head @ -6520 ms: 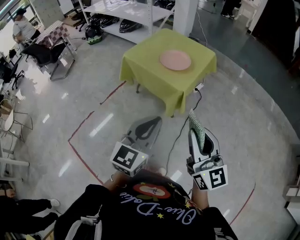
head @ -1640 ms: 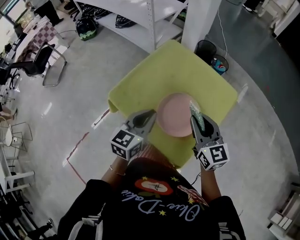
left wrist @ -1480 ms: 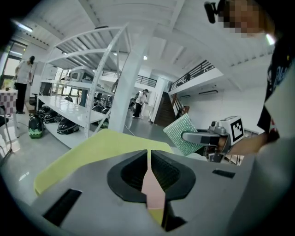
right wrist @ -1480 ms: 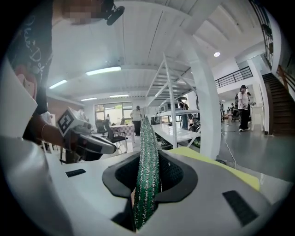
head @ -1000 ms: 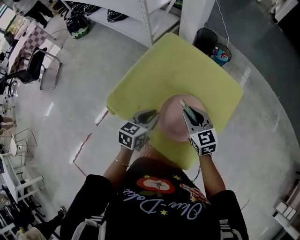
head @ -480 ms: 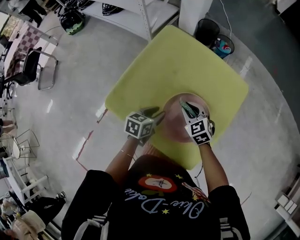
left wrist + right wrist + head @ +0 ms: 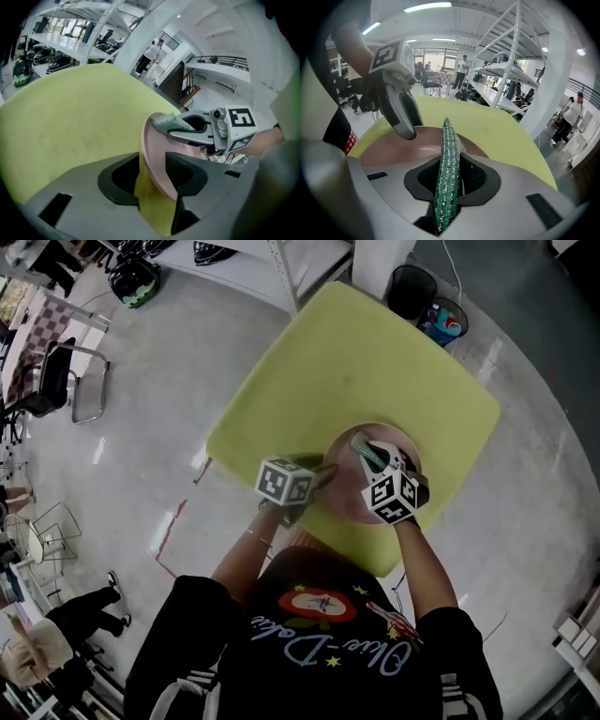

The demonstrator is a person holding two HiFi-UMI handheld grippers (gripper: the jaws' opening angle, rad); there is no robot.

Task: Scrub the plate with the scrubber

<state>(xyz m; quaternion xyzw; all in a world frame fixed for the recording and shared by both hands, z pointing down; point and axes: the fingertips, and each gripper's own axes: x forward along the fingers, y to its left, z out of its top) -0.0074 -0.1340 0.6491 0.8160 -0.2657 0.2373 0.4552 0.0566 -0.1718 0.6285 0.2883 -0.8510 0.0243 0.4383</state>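
A round pink plate [image 7: 378,440] lies on the yellow tablecloth [image 7: 328,362], near its front edge. My left gripper [image 7: 325,472] is at the plate's left rim. In the left gripper view its jaws have just been opening, and my left gripper [image 7: 152,162] now stands open with the plate's rim [image 7: 149,140] between the fingers, a gap showing beside it. My right gripper [image 7: 368,455] hovers low over the plate, shut on a green sparkly scrubber [image 7: 448,140] that stands on edge between its jaws. The scrubber's tip [image 7: 169,123] pokes over the plate.
The table's front corner [image 7: 380,570] is just before the person. A black bin [image 7: 412,283] and a second bin with blue things [image 7: 442,322] stand beyond the table. White shelving [image 7: 281,259] is at the back, chairs [image 7: 56,381] at left, a bystander [image 7: 56,652] bottom left.
The person has walked up to the table. Both grippers came down onto the plate, and the left jaws have spread around its rim. The scrubber stays gripped in the right gripper.
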